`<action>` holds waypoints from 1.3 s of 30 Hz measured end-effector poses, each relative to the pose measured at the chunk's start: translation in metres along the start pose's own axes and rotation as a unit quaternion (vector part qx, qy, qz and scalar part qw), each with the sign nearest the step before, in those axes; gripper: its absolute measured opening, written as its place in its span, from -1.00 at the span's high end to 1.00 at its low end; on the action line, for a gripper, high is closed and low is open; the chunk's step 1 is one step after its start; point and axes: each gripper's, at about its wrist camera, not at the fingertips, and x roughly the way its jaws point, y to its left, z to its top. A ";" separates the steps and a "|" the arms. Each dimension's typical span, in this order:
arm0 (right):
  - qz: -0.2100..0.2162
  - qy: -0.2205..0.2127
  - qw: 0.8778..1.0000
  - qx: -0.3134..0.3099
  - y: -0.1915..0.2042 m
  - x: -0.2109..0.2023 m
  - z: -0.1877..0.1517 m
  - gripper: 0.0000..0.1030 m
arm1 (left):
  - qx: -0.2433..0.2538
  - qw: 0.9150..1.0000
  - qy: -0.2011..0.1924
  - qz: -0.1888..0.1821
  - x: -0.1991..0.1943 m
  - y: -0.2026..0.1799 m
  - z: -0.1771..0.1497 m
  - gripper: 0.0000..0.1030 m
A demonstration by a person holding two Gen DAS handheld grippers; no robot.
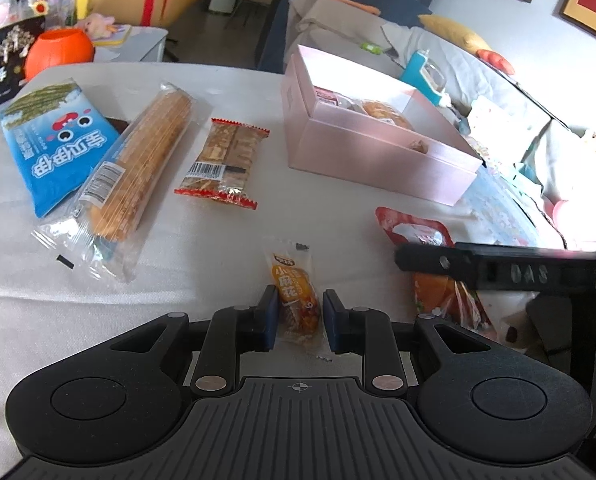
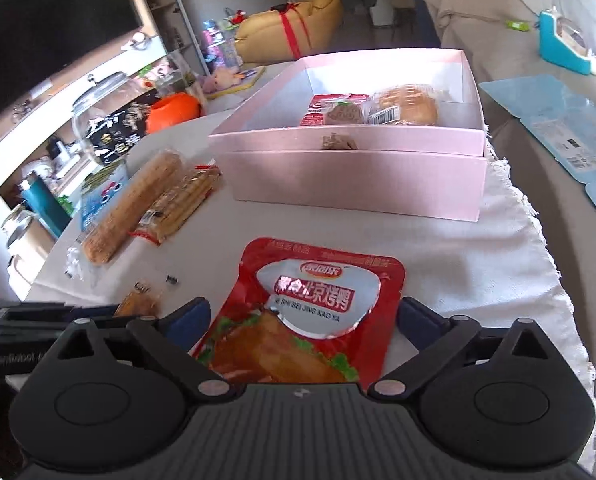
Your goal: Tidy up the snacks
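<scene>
red pouch (image 2: 304,312) between wide-spread right hand-held gripper (image 2: 302,320) pads (left hand-held gripper (image 1: 300,316) clamping small packet (image 1: 298,292))

Two low wrist views slanting down over the table (image 1: 201,264), close, both facing the pink box (image 1: 378,160).

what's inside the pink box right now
Inside the pink box: a red-wrapped snack beside a wrapped bun. The near wall hides the floor in front of them.
</scene>
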 end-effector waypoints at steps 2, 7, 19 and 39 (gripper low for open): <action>-0.013 -0.005 1.000 0.018 0.004 0.003 0.003 -1.00 | 0.013 1.000 -0.005 0.006 0.000 -0.004 -0.002 0.48; -0.053 -0.009 0.998 -0.015 0.018 0.007 0.002 -0.75 | 0.041 0.999 -0.017 0.020 -0.001 -0.014 -0.009 0.47; -0.028 -0.053 0.994 -0.087 0.024 -0.049 0.000 0.54 | 0.060 0.997 -0.033 0.023 -0.003 -0.015 -0.016 0.47; -0.039 -0.007 0.999 -0.006 -0.001 -0.008 -0.011 -1.00 | 0.044 0.998 -0.006 0.034 -0.001 -0.019 -0.006 0.47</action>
